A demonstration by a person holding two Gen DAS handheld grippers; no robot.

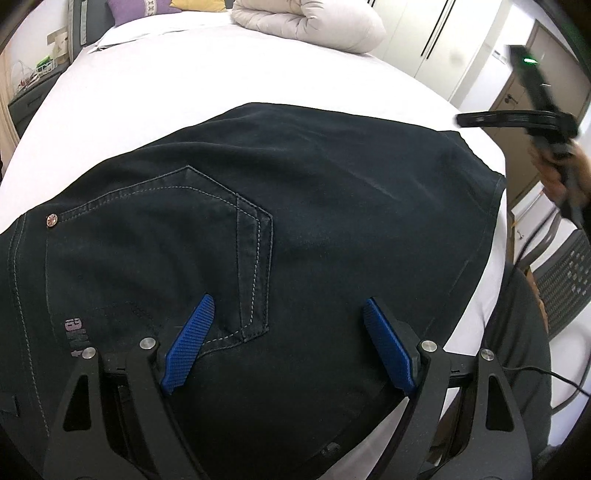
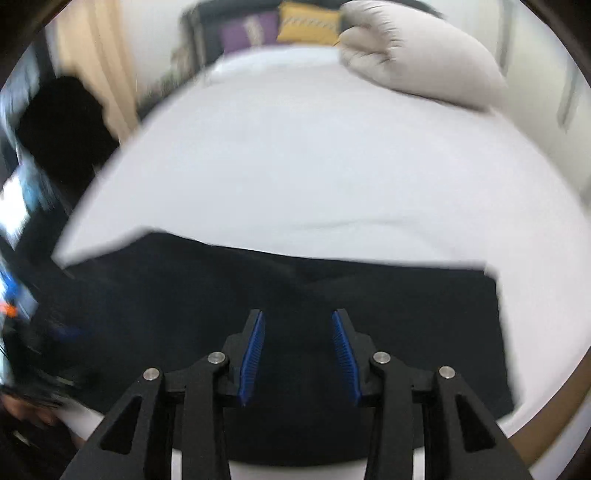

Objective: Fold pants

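I am looking down at dark denim pants (image 1: 295,229) lying flat on a white bed (image 1: 229,70); they appear already folded into a broad block, back pocket and a copper rivet facing up, with one straight edge near the bed's right side.

My left tongs (image 1: 288,354) hang just above the pocket area, blue pads wide apart, holding nothing; my right tongs (image 2: 299,358) hover over the far dark panel, pads partly spread with only air between them; that view is blurred.

I judge the denim to be fairly heavy and limp but not slippery, thick at the seams and waistband; it should keep a crease once laid; the best hold looks like a doubled edge or corner, pinched through all layers so none slides away.

The bed is soft, so pressing down would sink rather than brace; a rolled pale duvet (image 1: 310,26) lies at its far end with purple and yellow cushions (image 1: 136,5); wardrobe doors (image 1: 439,44) stand on the right.
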